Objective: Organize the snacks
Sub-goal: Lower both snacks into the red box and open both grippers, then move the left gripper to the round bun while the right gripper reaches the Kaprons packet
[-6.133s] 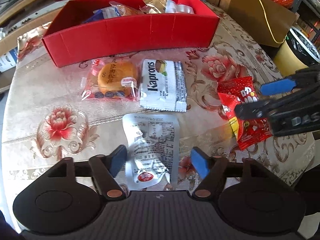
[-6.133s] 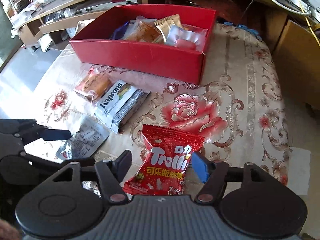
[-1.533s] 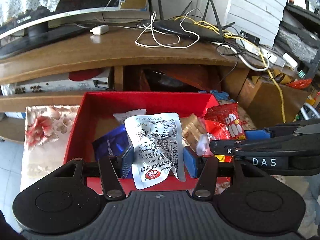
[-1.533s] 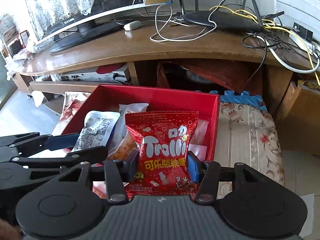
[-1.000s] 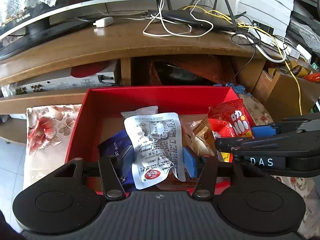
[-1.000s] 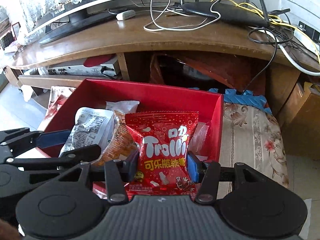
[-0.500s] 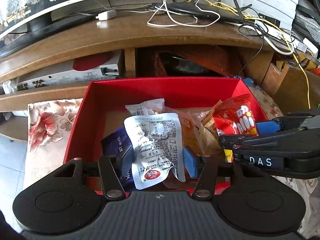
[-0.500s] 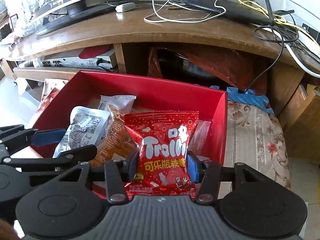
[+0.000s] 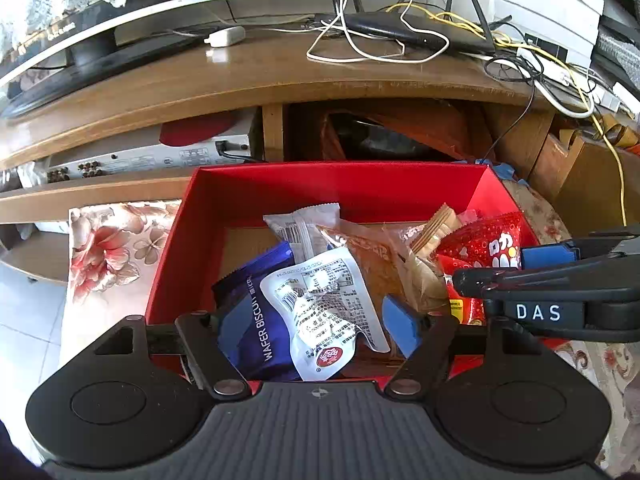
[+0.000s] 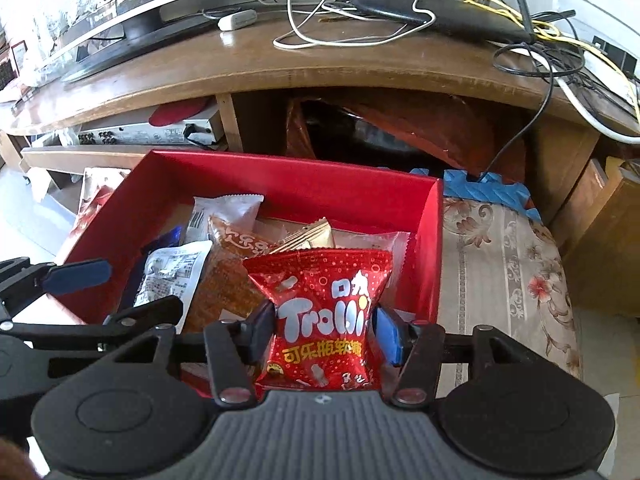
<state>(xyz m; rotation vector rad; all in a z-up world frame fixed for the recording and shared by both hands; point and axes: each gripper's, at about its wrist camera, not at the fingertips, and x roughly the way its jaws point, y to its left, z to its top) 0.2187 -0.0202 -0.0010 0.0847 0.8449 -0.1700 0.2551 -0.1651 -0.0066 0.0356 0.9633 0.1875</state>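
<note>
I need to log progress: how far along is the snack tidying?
Several packets already lie in the red box. The left tongs have just opened, dropping the white packet inside. The right tongs, jaws easing apart, bracket the Trolli bag over the box; releasing it remains.

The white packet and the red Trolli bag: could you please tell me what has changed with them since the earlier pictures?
Both were carried from the tablecloth over the red box. The left tool has just been opening, and the white packet now lies loose on the snacks. The right tool has begun opening, with the Trolli bag between its jaws. The box stayed put.
</note>
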